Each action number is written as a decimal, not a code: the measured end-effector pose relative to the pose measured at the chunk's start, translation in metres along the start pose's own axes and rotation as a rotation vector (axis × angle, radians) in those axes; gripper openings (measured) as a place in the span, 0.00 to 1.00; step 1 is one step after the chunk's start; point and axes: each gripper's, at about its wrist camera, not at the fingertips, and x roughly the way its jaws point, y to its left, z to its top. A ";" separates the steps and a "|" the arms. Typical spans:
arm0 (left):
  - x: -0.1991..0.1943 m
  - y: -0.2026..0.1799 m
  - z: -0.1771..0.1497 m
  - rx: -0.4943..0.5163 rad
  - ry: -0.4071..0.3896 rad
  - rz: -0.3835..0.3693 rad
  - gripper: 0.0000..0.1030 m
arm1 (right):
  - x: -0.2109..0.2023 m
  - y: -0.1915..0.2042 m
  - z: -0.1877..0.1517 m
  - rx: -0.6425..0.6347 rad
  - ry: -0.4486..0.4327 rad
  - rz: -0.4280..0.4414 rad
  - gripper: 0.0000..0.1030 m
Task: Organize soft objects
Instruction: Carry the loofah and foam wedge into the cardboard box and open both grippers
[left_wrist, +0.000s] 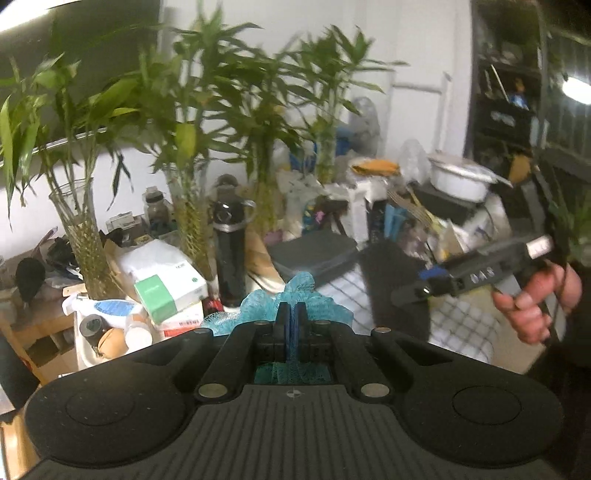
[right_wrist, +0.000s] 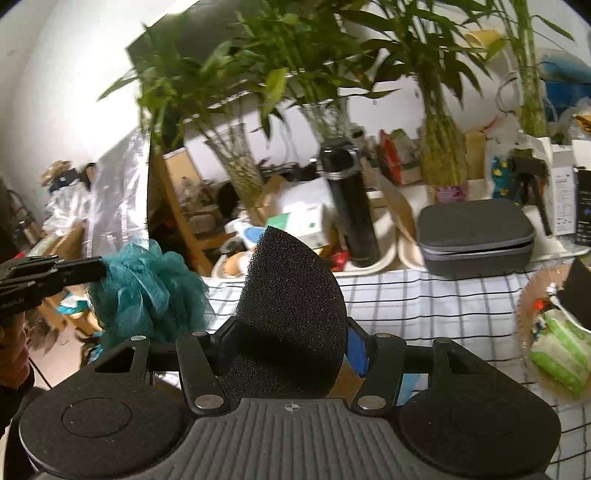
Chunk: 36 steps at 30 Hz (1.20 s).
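Gripping one loofah (left_wrist: 295, 295), one black sponge (right_wrist: 291, 310)

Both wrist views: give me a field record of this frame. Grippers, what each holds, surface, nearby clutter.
left gripper: shut on the teal mesh bath pouf, lifted clear of the table
right gripper: shut on the black foam sponge, jaws held apart by it
surface: checked tablecloth
behind: black flask, grey zip case, bamboo stalks in glass vases
right edge: green packet on a plate
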 end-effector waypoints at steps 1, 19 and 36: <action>-0.003 -0.005 -0.001 0.013 0.014 0.000 0.02 | -0.001 0.003 -0.001 -0.011 0.006 0.013 0.59; -0.013 -0.040 -0.024 0.116 0.287 -0.002 0.03 | -0.004 0.047 -0.038 -0.159 0.145 0.141 0.60; -0.022 -0.044 -0.050 0.157 0.328 0.055 0.55 | -0.007 0.056 -0.057 -0.194 0.234 0.108 0.61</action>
